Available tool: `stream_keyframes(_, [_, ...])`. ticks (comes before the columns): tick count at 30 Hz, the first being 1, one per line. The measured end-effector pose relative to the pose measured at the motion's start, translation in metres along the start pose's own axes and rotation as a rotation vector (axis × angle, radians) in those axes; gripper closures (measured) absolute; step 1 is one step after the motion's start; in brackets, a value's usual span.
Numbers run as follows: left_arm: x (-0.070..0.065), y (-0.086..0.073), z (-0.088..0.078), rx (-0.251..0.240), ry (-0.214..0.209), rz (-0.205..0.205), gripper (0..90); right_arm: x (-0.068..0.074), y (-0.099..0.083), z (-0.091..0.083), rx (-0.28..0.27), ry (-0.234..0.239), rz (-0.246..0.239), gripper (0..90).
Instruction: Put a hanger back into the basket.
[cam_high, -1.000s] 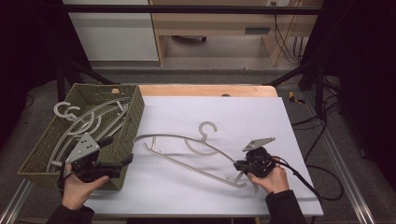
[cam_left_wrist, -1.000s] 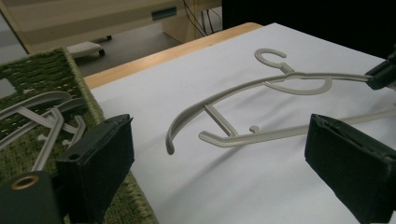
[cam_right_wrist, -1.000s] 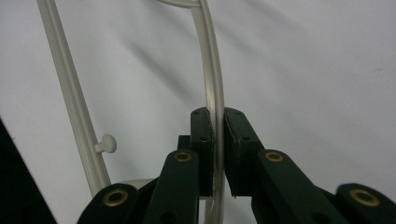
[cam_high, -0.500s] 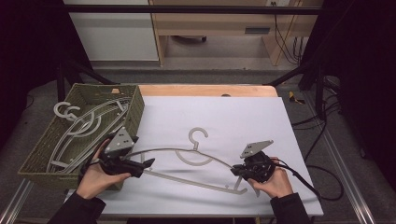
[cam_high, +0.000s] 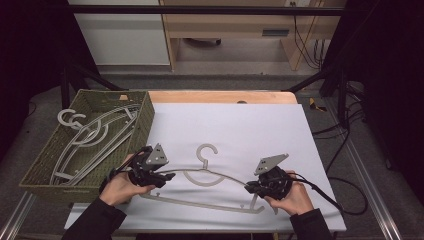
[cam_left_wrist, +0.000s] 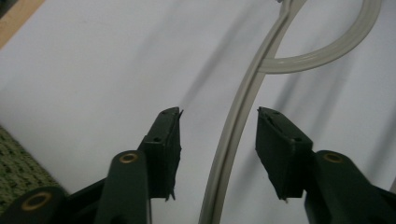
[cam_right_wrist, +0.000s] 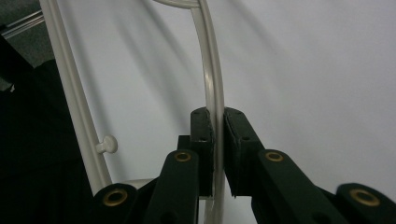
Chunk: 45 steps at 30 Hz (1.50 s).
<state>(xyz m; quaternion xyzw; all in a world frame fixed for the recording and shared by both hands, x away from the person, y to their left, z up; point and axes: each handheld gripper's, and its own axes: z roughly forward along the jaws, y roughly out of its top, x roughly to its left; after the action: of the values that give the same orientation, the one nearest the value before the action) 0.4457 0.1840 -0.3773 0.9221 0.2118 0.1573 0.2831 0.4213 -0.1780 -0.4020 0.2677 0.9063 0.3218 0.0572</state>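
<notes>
At the near edge of the white counter, a person's two hands each work a black two-jaw gripper on a pale grey plastic hanger lying across the front of the surface. The right gripper is clenched on the hanger's right shoulder arm, the thin curved bar pinched tight between its pads in the right gripper view, where the hanger's lower bar with a small round peg runs alongside at the left. The left gripper sits at the hanger's opposite shoulder; its jaws have just been closing, and in the left gripper view the curved arm passes between them with a gap on either side, so the pads do not yet press on it. The hanger's hook points away from the person, toward the middle of the counter, while its straight lower bar lies nearest the front edge, between the two hands. Farther back on the left, a woven olive-green basket rests just beside the white surface, overhanging the counter's left side, and holds several more grey hangers, their hooks bunched at its far left corner. Beyond the white surface a strip of bare wooden edge shows, and behind that stand dark frame legs and cables on the floor.
</notes>
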Motion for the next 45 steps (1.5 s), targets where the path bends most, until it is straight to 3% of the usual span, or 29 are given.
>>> stream_keyframes(4, [-0.002,-0.003,0.005,0.052,0.006,0.025,59.5,0.000,0.000,0.002,-0.001,0.009,-0.005,83.1])
stream_keyframes(10, [-0.003,-0.007,0.007,0.054,-0.014,0.030,73.5,0.000,0.000,0.004,0.007,0.010,-0.010,83.0])
stream_keyframes(12, [-0.005,-0.008,0.007,0.059,-0.021,0.022,74.3,0.000,0.000,0.005,0.001,0.015,-0.008,82.9])
stream_keyframes(17, [-0.010,-0.012,0.007,0.075,-0.026,0.050,76.9,-0.001,0.000,0.007,0.017,0.024,-0.020,82.5])
stream_keyframes(25, [-0.022,-0.019,-0.004,0.024,-0.021,0.054,80.0,-0.006,0.002,0.006,0.003,0.005,0.000,79.2])
stream_keyframes(32, [-0.030,-0.022,-0.011,-0.024,-0.024,0.036,81.7,-0.010,0.001,0.002,-0.056,-0.040,0.022,74.6])
stream_keyframes(35, [-0.032,-0.024,-0.015,-0.055,-0.008,0.025,81.9,-0.013,0.001,-0.003,-0.091,-0.060,0.061,68.3])
stream_keyframes(39, [-0.033,-0.026,-0.016,-0.077,0.007,-0.010,81.9,-0.019,0.000,-0.006,-0.167,-0.056,0.104,61.2])
stream_keyframes(45, [-0.028,-0.029,-0.016,-0.095,0.046,-0.081,82.0,-0.022,-0.002,-0.015,-0.278,-0.123,0.134,48.7])
